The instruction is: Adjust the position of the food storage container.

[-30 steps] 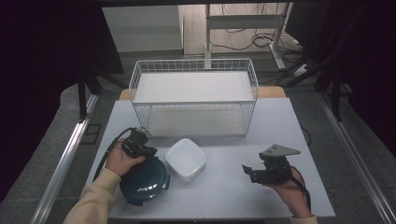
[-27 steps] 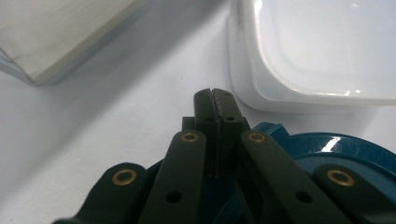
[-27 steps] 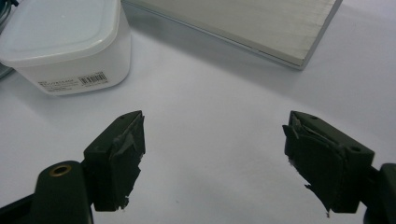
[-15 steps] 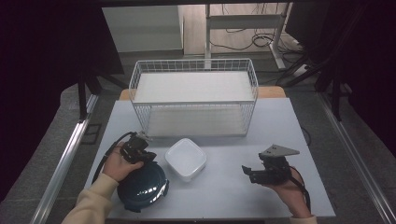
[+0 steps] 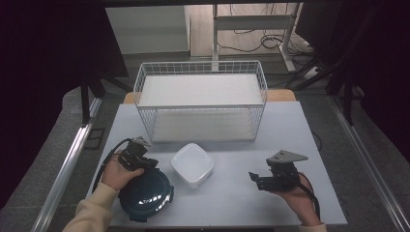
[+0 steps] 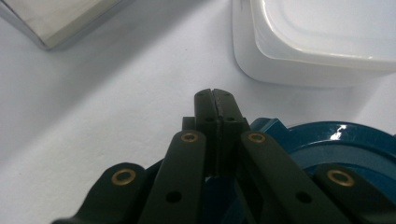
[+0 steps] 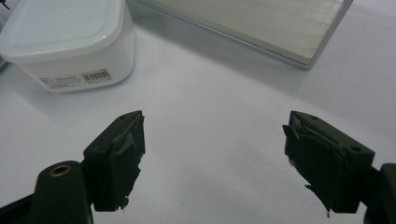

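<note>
A dark blue round bowl (image 5: pixel 145 195) sits at the table's near left, its glossy rim (image 6: pixel 355 144) showing under my left gripper. My left gripper (image 5: pixel 151 163) lies over the bowl's far edge, its jaws pressed together (image 6: pixel 215 95) with nothing visible between them. A white square lidded container (image 5: pixel 192 164) stands just right of the bowl (image 6: pixel 322 42). My right gripper (image 5: pixel 254 180) hovers at the near right, pointing left, jaws wide open (image 7: pixel 212 154) over bare table. The white container (image 7: pixel 70 42) stands ahead of it to the left.
A white wire basket (image 5: pixel 200 104) with a pale board floor (image 7: pixel 261 28) stands across the far half of the table. Bare pale tabletop (image 5: pixel 232 193) lies between the two hands. Dark floor, metal rails and cables surround the table.
My left gripper has shifted slightly toward the near left, and the blue bowl beneath it has slid a little the same way. The right gripper has not moved.
</note>
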Demonstrator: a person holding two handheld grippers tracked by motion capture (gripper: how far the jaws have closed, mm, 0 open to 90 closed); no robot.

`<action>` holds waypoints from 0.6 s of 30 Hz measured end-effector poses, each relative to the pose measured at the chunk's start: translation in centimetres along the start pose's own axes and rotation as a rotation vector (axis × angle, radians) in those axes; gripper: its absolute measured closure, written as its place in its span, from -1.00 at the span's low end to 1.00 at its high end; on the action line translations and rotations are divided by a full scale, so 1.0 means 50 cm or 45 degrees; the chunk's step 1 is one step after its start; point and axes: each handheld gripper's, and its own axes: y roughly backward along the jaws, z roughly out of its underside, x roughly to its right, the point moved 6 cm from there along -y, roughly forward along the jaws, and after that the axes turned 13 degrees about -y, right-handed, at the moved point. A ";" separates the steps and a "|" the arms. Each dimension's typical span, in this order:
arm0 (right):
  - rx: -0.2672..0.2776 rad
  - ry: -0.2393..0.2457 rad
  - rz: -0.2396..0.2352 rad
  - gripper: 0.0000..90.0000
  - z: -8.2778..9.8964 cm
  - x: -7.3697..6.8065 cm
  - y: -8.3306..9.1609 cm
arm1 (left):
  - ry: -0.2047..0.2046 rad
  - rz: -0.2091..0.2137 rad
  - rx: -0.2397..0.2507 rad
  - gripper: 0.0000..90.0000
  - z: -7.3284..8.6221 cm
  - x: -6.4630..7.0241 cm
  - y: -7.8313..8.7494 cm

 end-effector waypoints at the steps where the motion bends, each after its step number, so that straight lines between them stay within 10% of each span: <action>1: 0.003 0.000 -0.004 -0.55 -0.001 -0.002 0.000 | 0.024 -0.021 0.027 0.99 -0.001 -0.005 0.006; 7: 0.015 -0.004 -0.024 -0.55 -0.004 -0.012 0.001 | 0.110 -0.124 0.142 0.55 -0.009 -0.014 0.082; 18: 0.054 -0.063 -0.103 -0.59 -0.017 -0.053 0.017 | 0.227 -0.118 0.238 -0.38 0.040 0.054 0.157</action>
